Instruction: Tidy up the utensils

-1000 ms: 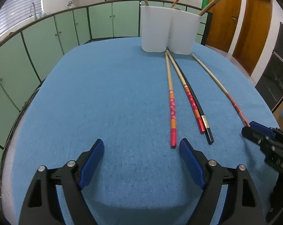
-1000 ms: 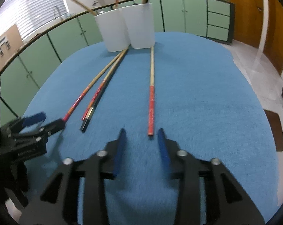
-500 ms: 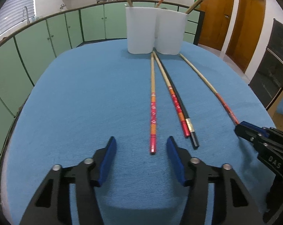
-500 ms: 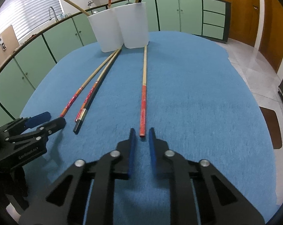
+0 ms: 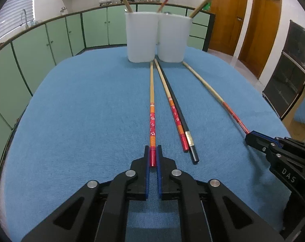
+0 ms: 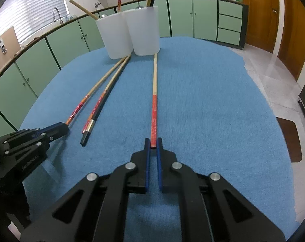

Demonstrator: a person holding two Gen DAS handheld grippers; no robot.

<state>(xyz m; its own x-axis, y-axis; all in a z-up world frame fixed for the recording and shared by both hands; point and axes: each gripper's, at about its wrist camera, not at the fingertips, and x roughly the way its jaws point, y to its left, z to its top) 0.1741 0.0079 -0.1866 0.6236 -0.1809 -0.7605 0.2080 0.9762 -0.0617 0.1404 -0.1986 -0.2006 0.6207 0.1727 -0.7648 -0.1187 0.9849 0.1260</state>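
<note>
Several long chopsticks lie on the blue tablecloth (image 5: 71,121), pointing at two white cups (image 5: 140,38) (image 5: 173,38) at the far edge that hold more sticks. My left gripper (image 5: 153,151) is shut on the red end of the leftmost chopstick (image 5: 151,104), which lies flat. My right gripper (image 6: 153,143) is shut on the red end of the rightmost chopstick (image 6: 154,100), also flat. Between them lie a red-ended chopstick (image 5: 173,109) and a black one (image 5: 182,121), side by side. Each gripper shows in the other's view: the right one (image 5: 253,138) and the left one (image 6: 59,128).
Green kitchen cabinets (image 5: 51,38) curve round behind the table. Wooden doors (image 5: 259,24) stand at the right. The cloth's right edge (image 6: 273,104) drops to a tiled floor with a brown mat (image 6: 289,139).
Both grippers moved forward and closed from wide open onto the red ends of their chopsticks. The chopsticks have not shifted on the cloth.
</note>
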